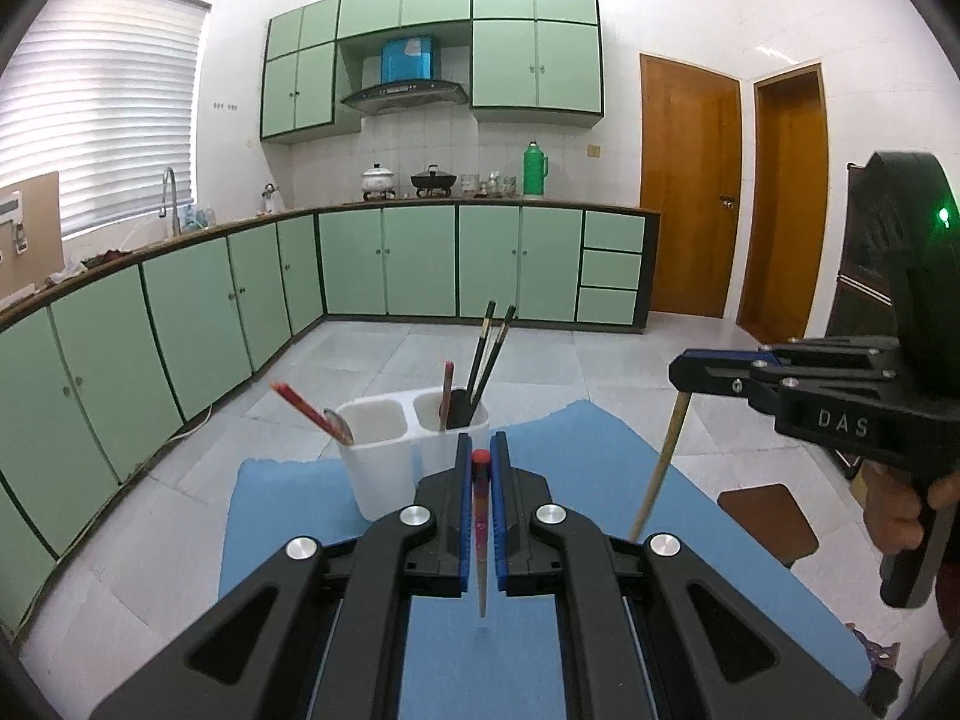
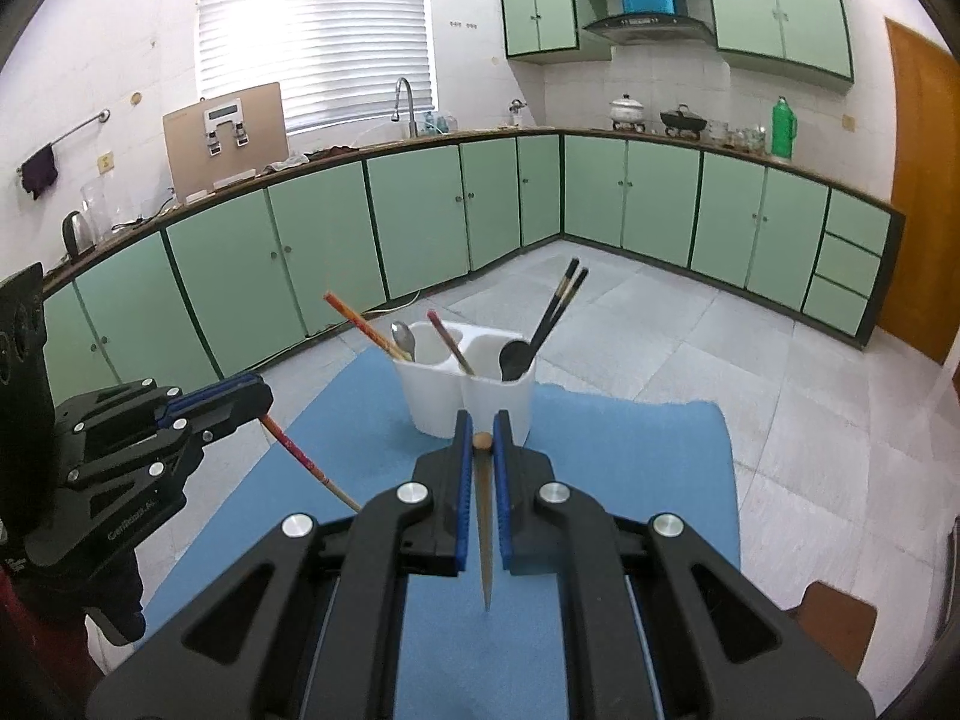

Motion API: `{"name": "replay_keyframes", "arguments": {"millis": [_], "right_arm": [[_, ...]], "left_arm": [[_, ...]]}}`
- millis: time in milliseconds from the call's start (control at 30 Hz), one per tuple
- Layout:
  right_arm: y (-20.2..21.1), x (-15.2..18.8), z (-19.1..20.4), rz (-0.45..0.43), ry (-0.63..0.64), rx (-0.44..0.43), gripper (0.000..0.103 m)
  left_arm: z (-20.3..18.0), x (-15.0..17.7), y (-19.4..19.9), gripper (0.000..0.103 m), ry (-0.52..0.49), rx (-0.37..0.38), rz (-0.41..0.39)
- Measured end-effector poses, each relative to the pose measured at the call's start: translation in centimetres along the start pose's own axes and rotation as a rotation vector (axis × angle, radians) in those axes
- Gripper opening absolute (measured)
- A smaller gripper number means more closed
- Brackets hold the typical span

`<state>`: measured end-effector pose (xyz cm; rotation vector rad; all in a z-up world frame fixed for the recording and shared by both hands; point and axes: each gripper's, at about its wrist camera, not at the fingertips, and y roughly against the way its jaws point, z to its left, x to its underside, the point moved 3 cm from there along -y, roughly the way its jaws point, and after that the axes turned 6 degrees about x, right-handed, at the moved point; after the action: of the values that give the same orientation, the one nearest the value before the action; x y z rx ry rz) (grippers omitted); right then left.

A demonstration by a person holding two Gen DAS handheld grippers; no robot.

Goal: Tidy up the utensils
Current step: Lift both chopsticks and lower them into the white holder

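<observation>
A white two-compartment utensil holder [image 1: 384, 450] [image 2: 444, 402] stands on a blue mat [image 1: 570, 450] [image 2: 630, 468]. It holds red chopsticks [image 1: 297, 405], a metal spoon [image 2: 403, 337], black chopsticks [image 1: 489, 354] and a black spoon [image 2: 515, 360]. My left gripper [image 1: 481, 468] is shut on a red-topped chopstick [image 1: 480, 534], tip pointing down above the mat; it also shows in the right wrist view [image 2: 303, 459]. My right gripper [image 2: 482, 447] is shut on a plain wooden chopstick [image 2: 485, 540], also held upright; it shows in the left wrist view [image 1: 660, 468].
Green cabinets [image 1: 420, 267] run along the walls under a counter with a sink tap [image 2: 405, 102], pots and a green thermos [image 1: 535, 171]. Wooden doors [image 1: 690, 192] stand at the right. A brown stool [image 1: 768, 522] sits beside the mat's right edge.
</observation>
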<state>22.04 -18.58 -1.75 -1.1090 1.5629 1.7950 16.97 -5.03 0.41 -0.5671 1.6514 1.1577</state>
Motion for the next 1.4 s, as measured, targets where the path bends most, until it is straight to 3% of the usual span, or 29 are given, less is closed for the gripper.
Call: {"name": "replay_keyframes", "arguments": {"millis": [467,733,1000,1400], "right_arm": [[0.1,-9.7,-0.5,-0.186,0.026,0.011,0.006],[-2.7,-14.7,-1.7,-0.282,-0.008,0.014,0.006],[-8.3,-15.4,-1.9,-0.265,-0.042,-0.009,0.006],[-15.0,-12.2,-0.6,-0.17,-0.03,0.001,0.006]], "left_arm": [[2.4,-7.9,-0.1,0.006,-0.055,-0.065,-0.149],[4.9,-11.7,-2.7,0.006,-0.052,-0.101,-0.203],[6.8,-11.3,-7.4,0.006,-0.041,-0.098,-0.155],[9.1,-8.0,-12.7,0.006,0.012,-0.084,-0.056]]}}
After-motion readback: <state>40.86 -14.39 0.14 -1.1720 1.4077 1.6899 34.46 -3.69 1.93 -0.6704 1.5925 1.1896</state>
